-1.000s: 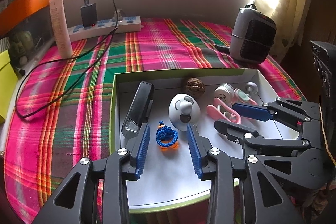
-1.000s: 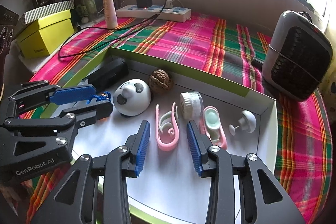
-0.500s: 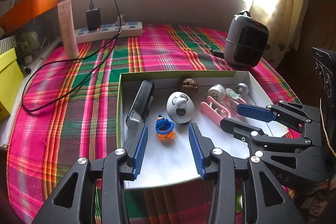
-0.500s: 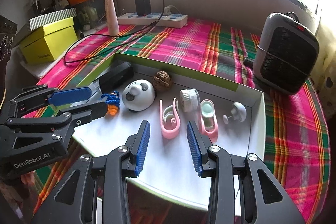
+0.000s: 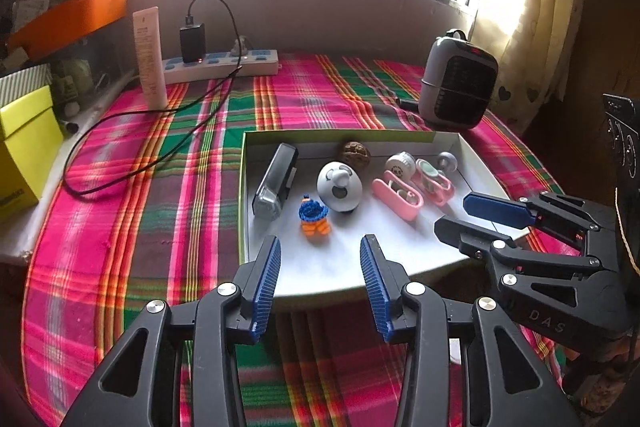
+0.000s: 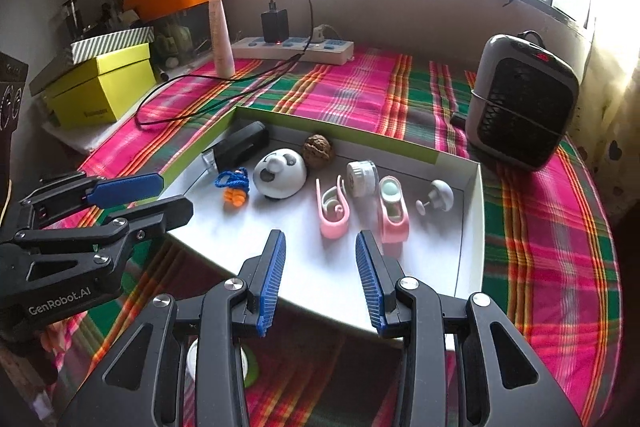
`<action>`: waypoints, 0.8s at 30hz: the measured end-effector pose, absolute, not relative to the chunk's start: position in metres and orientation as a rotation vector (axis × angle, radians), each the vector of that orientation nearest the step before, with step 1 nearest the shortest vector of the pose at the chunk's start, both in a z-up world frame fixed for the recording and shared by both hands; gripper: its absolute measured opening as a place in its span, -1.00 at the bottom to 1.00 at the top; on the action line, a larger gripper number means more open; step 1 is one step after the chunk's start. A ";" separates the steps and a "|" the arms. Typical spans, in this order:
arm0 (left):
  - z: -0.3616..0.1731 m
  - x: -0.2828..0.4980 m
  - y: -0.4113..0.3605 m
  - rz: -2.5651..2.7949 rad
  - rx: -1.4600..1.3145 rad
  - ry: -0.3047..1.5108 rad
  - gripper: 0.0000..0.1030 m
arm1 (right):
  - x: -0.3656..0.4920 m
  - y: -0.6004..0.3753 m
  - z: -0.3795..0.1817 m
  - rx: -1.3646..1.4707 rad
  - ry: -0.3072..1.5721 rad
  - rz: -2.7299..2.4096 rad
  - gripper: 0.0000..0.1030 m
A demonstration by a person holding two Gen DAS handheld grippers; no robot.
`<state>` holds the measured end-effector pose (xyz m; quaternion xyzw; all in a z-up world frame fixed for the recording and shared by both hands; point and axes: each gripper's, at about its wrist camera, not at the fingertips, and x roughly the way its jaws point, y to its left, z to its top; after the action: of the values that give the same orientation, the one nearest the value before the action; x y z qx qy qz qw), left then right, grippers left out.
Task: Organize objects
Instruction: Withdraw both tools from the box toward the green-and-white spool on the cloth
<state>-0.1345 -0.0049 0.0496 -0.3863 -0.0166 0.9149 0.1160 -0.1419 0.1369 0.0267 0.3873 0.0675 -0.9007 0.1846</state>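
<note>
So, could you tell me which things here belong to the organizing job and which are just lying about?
Job:
- tray
- black stapler
- panda toy
- walnut
- blue-orange charm
- pink clips
- white jar
- white knob

Lying about:
- heater
- power strip
- yellow box
- tube

Woven plaid tablecloth (image 5: 160, 187), wrinkly walnut (image 5: 355, 151)

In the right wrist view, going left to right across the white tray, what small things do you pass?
Black stapler → blue and orange knitted toy → panda-face gadget → pink clip → white round cap → pink case with green insert → white mushroom-shaped knob. The walnut overlaps the panda's span, so it is left out.
</note>
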 end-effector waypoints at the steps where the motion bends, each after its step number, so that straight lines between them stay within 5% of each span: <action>1: 0.050 -0.131 -0.005 2.680 -1.125 -0.047 -0.23 | -0.139 0.137 0.028 1.086 0.188 -2.542 -0.26; 24: 0.055 -0.070 0.012 2.612 -1.045 -0.077 -0.15 | -0.078 0.162 0.027 1.066 0.129 -2.615 -0.26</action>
<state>-0.0699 0.0120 0.0549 -0.3664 -0.0271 0.9157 0.1626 -0.0778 0.1621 0.0267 0.3726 0.0452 -0.9135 0.1568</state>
